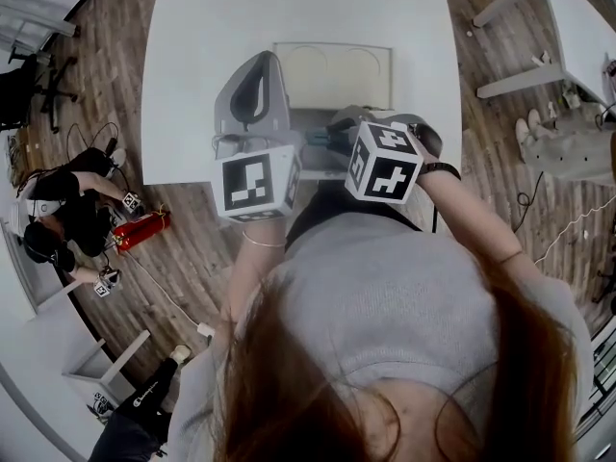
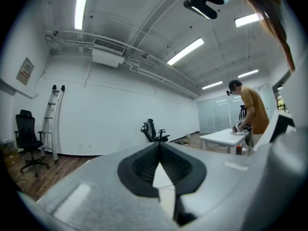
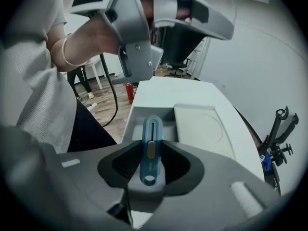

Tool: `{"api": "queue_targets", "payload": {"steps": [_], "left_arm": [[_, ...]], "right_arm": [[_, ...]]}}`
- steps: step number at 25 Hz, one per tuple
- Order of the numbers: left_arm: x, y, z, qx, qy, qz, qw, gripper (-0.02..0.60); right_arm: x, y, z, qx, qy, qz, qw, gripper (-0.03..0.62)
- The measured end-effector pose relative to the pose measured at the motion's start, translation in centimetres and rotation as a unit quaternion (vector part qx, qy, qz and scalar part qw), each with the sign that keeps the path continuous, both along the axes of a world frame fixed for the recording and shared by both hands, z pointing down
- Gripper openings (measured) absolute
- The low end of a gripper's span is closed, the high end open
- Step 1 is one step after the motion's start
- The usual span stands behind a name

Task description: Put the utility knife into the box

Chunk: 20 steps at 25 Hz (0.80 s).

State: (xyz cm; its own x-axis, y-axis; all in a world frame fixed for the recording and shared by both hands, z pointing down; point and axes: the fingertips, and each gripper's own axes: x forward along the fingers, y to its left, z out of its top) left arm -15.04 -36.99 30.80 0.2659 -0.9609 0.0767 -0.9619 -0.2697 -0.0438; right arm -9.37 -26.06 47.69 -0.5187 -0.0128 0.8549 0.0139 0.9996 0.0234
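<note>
A blue utility knife (image 3: 150, 150) with a yellow slider stands between the jaws of my right gripper (image 3: 151, 146), which is shut on it. The knife points over the open box (image 3: 144, 115), whose flat lid (image 3: 199, 124) lies beside the tray. In the head view the right gripper (image 1: 324, 139) holds the knife (image 1: 318, 138) just above the box (image 1: 310, 118), near the front edge of the white table (image 1: 192, 85). My left gripper (image 1: 262, 65) is raised left of the box, jaws together and empty; its own view looks out into the room.
The box lid (image 1: 332, 75) lies flat farther back on the table. A red cylinder (image 1: 142, 229) and a person crouch on the wooden floor to the left. Another white table (image 1: 568, 27) stands at the right. An office chair (image 2: 154, 129) and a standing person (image 2: 251, 114) are across the room.
</note>
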Motion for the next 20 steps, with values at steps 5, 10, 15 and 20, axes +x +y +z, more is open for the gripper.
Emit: {"api": "queue_targets", "payload": {"steps": [5,10,15,20], "left_arm": [[-0.3,-0.2,0.5,-0.004,0.001,-0.001,1.0,-0.006],[-0.5,-0.6,0.7,-0.008,-0.001,-0.004,1.0,-0.006],[-0.9,-0.5,1.3,-0.016,0.0,-0.006,0.9999,-0.006],[-1.1,-0.6,1.2,-0.011,0.002,-0.007,0.9999,-0.006]], "right_arm": [[-0.4,-0.4,3.2,0.006,0.035,0.008,0.999,0.133],[-0.8,-0.2,4.9,-0.003,0.054,0.012,0.998,0.133],[-1.0,0.4,6.6,-0.007,0.08,0.012,0.997,0.133],[-0.8,0.3,7.9,-0.006,0.101,0.02,0.995,0.133]]}}
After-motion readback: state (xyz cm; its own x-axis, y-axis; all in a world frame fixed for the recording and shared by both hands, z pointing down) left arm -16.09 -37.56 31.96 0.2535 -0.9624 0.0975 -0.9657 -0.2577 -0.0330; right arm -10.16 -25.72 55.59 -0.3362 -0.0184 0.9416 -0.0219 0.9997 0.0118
